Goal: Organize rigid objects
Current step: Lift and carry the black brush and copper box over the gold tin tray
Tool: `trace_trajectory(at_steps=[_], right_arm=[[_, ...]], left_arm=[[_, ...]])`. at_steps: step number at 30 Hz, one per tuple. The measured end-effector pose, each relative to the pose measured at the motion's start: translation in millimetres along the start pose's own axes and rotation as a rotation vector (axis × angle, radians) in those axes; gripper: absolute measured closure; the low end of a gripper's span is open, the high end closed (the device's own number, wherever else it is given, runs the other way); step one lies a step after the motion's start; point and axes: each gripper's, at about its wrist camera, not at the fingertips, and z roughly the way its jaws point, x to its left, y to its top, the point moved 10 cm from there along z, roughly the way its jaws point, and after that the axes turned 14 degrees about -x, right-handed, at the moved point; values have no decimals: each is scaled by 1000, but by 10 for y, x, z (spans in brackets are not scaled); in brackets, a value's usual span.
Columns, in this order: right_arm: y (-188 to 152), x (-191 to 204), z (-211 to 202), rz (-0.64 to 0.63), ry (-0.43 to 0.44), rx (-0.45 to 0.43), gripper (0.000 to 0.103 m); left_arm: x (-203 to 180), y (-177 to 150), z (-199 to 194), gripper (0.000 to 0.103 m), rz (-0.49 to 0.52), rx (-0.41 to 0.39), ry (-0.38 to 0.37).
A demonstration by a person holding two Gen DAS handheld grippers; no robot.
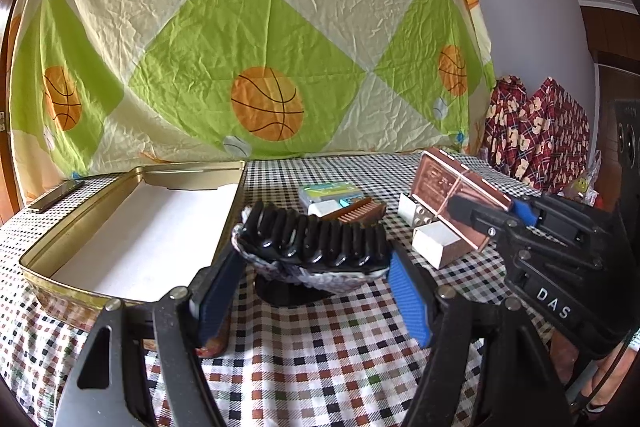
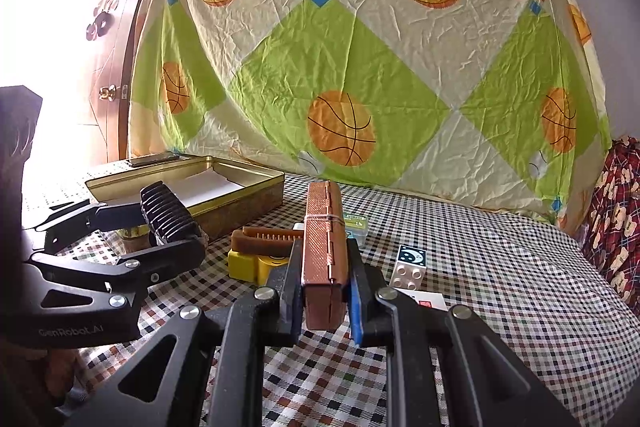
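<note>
1. We see a black ribbed hair clip (image 1: 320,239) clamped between the blue pads of the left gripper (image 1: 316,291), lifted clear of the checked tablecloth (image 1: 320,367); its shadow falls on the cloth beneath it.
2. The right gripper (image 2: 324,291) is clenched on a copper-brown hinged case (image 2: 322,255), held on edge with a rubber band round it; in the left view this case (image 1: 460,195) hangs above two white blocks (image 1: 436,243).
3. Just left of the clip sits an open gold tin (image 1: 132,227) with a white lining, its near rim beside the left gripper's finger.
4. Between the two grippers, on the cloth, lie a brown comb (image 2: 268,239) resting on a yellow block (image 2: 256,263), and a small green-and-white box (image 1: 330,193) behind them.
5. To the right of the case we see a white toy brick (image 2: 408,271) with studs; a basketball-print sheet (image 2: 360,67) hangs behind the table.
</note>
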Motion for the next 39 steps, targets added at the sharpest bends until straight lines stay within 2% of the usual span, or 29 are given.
trace_trajectory(at_steps=[5, 12, 21, 28, 39], right_arm=[[16, -16, -19, 4, -9, -15, 84], [54, -80, -66, 25, -41, -49, 84], [87, -146, -101, 47, -79, -78, 84], [84, -160, -50, 76, -109, -64, 84], [75, 111, 70, 78, -82, -36, 84]], left_arm=[[6, 3, 22, 32, 17, 12, 10], [120, 2, 31, 32, 21, 39, 62], [277, 255, -61, 32, 79, -62, 128], [459, 264, -13, 31, 29, -58, 138], [720, 274, -17, 31, -2, -62, 170]])
